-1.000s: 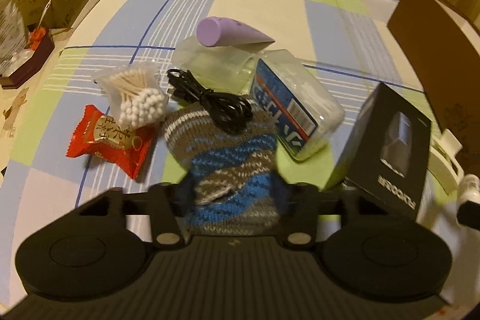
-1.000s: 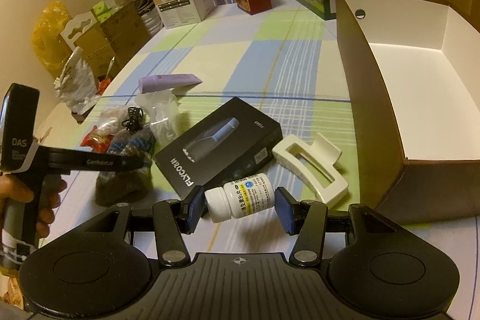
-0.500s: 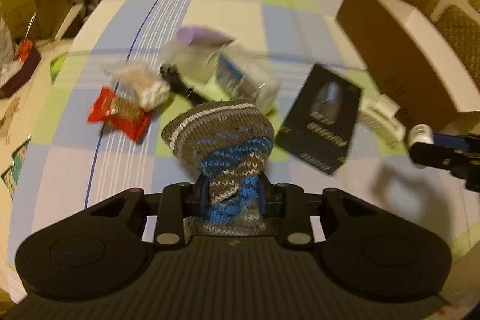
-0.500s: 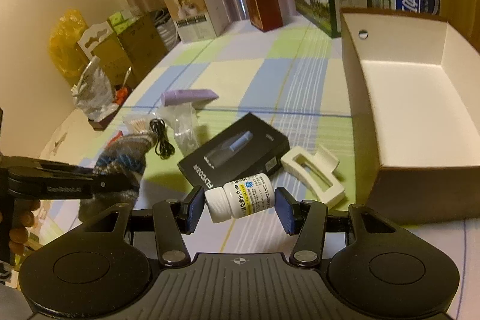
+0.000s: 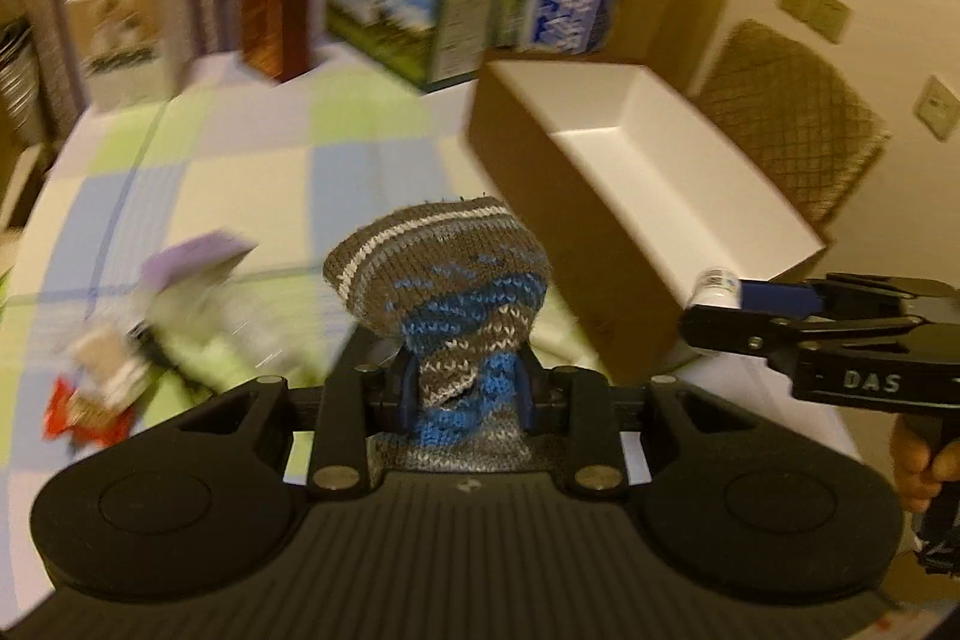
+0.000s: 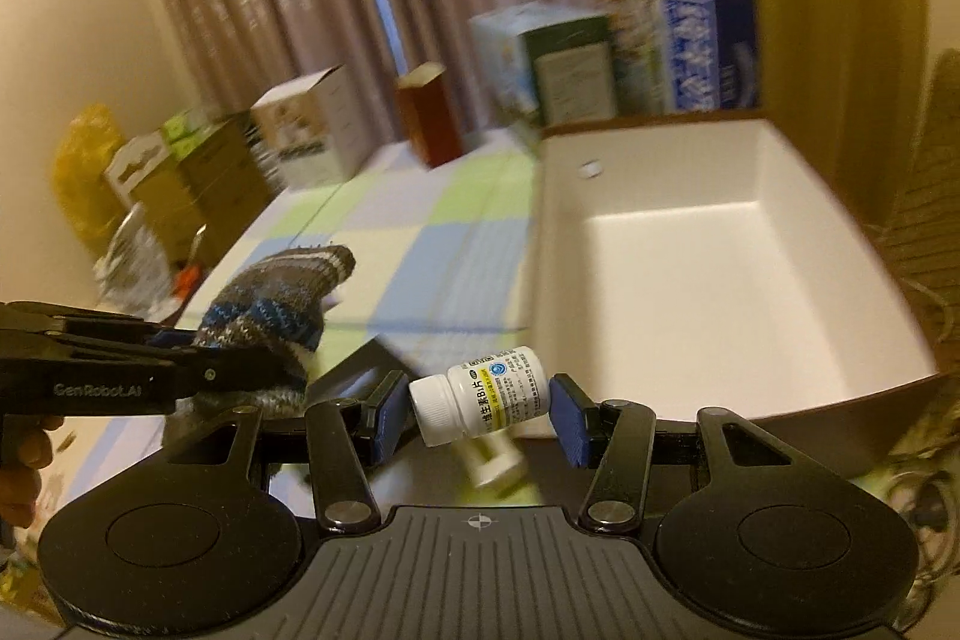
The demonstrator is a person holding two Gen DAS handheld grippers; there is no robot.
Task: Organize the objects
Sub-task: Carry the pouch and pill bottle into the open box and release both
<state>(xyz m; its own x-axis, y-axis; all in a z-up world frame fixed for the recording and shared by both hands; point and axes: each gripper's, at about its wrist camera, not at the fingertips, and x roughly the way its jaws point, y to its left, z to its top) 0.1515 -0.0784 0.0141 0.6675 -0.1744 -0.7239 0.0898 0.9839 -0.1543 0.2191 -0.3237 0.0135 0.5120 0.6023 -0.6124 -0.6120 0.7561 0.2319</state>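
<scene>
Left gripper: the left gripper [image 5: 463, 388], low centre of its own view, has its blue pads pinched tight on a knitted sock [image 5: 444, 274] striped brown, grey and blue; the jaws closed further on it within the past second.
Sock: it bulges above the fingers, clear of the checked tablecloth [image 5: 252, 160].
Right gripper: the right gripper [image 6: 480, 409], lower centre of its view, stands part open, clamping a white pill bottle [image 6: 483, 394] lying sideways, cap to the left.
Box: an open brown box [image 6: 708, 280] with white lining fills the right of that view, beyond the bottle.
Table: blurred small items [image 5: 120, 340] lie at lower left in the left view; cartons [image 5: 420, 4] stand along the top.
</scene>
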